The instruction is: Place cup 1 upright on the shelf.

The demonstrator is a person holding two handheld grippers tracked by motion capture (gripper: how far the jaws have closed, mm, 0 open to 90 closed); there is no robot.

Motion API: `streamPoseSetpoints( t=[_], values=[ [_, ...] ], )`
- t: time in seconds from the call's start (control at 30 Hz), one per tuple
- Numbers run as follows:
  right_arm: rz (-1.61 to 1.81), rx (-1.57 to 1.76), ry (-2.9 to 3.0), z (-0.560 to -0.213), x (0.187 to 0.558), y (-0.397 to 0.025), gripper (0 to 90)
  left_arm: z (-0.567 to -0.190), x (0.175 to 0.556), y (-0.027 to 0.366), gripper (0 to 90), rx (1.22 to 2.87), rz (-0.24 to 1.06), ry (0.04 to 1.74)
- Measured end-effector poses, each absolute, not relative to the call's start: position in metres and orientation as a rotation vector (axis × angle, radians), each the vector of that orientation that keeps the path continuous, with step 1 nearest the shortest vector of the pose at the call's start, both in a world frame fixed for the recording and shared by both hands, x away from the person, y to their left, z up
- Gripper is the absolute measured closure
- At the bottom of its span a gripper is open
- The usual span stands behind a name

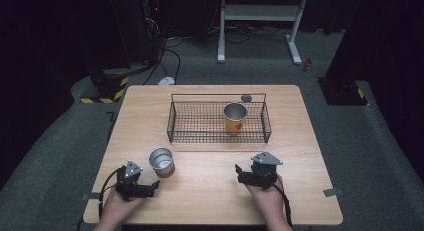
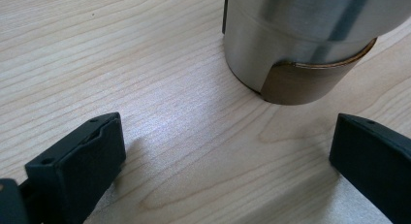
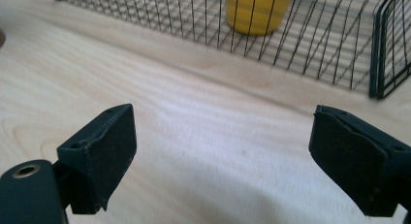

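Note:
A steel cup [image 1: 161, 161] with a brown band stands on the wooden table [image 1: 210, 191], front left of the wire basket [image 1: 218, 122]. The same steel cup [image 2: 300, 44] rises just beyond my left gripper's jaws. My left gripper [image 1: 152, 187] is open, a little short of the cup and apart from it. A yellow cup [image 1: 235, 118] stands upright inside the basket at its right side. My right gripper [image 1: 240, 174] rests open on the table in front of the basket. The yellow cup [image 3: 257, 10] shows through the basket's wire wall [image 3: 310, 44].
A small grey disc [image 1: 246, 98] lies behind the basket near the table's back edge. Bare wood [image 3: 208, 136] stretches between both grippers and the basket. Beyond the table stand a white frame [image 1: 260, 21] and dark equipment on grey carpet.

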State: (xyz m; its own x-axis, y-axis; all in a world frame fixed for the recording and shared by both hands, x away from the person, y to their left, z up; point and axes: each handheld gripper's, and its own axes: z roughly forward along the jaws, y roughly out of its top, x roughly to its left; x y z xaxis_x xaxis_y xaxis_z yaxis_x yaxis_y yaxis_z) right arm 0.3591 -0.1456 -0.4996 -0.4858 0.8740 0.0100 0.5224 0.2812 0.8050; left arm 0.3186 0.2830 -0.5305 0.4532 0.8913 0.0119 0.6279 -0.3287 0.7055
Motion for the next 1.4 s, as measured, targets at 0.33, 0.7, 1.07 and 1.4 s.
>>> streamPoseSetpoints(
  t=[0.33, 0.7, 1.07, 1.4],
  values=[
    [0.971, 1.287, 2.240, -0.524, 0.336, -0.152, 10.5, -0.530, 0.318, 0.283, 0.0, 2.071, 0.537, 1.266],
    [0.916, 1.272, 2.276, -0.526, 0.338, -0.146, 10.0, -0.530, 0.319, 0.283, 0.3, 2.064, 0.527, 1.278],
    [0.913, 1.267, 2.278, -0.526, 0.338, -0.145, 9.3, -0.526, 0.321, 0.286, 0.0, 2.030, 0.508, 1.274],
    [0.915, 1.274, 2.278, -0.526, 0.338, -0.145, 9.3, -0.517, 0.316, 0.291, 0.0, 1.969, 0.532, 1.242]
  ],
)
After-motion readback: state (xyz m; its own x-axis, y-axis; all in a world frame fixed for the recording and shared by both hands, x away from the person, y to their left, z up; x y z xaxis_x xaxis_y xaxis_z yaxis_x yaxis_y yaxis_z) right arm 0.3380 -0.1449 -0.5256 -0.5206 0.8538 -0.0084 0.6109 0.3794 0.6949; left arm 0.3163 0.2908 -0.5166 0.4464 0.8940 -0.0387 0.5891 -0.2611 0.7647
